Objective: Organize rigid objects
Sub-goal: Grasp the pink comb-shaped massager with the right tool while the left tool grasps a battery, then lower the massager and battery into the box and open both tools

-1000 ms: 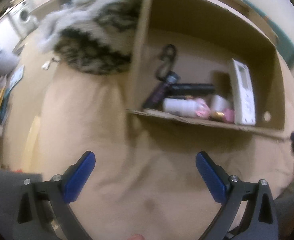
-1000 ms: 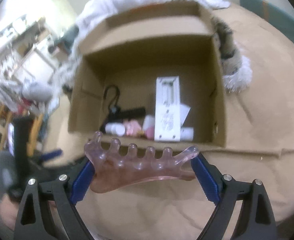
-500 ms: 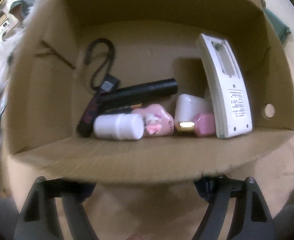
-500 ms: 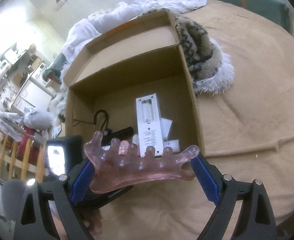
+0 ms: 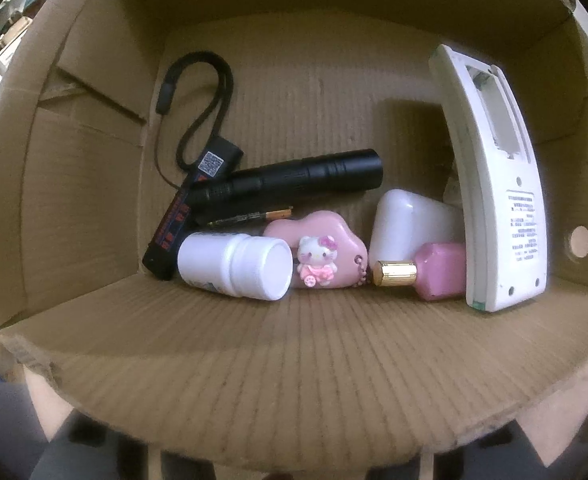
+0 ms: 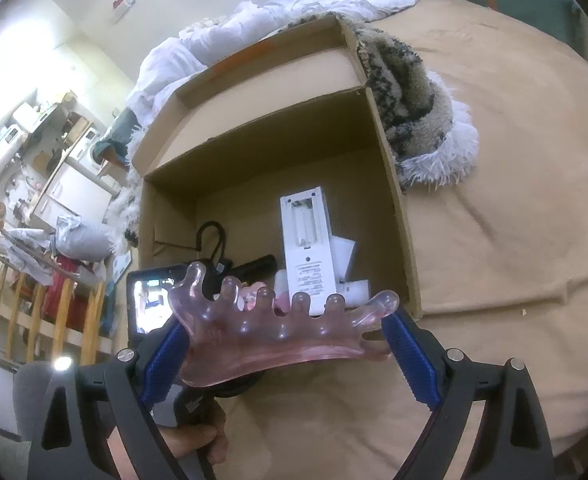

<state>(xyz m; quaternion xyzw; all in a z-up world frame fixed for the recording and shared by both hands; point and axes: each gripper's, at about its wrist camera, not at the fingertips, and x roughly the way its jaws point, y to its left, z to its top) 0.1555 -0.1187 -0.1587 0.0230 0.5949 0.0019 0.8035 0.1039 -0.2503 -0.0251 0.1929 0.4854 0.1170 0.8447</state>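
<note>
A tan-covered bed (image 6: 514,200) fills the right wrist view, with a white duvet (image 6: 253,28) and a shaggy patterned throw (image 6: 414,92) heaped at upper centre. An open cardboard box (image 6: 398,200) sits mid-frame on the bed. Inside it, seen from the left wrist view, a white remote control (image 5: 494,184) lies back-up at right, a black flashlight (image 5: 294,182) with its wrist cord at centre left, and along the near wall a white pill bottle (image 5: 233,266), a pink cartoon-cat keychain case (image 5: 318,254), a white case (image 5: 408,226) and a pink bottle with a gold cap (image 5: 434,274).

At lower centre of the right wrist view, the right gripper (image 6: 285,348) pinches a translucent pink comb-shaped massager (image 6: 277,332) between its blue jaws, just before the box. The left gripper (image 6: 153,304), at lower left, has just been closing its jaws; they are hidden behind the box wall, so their state cannot be told.
</note>
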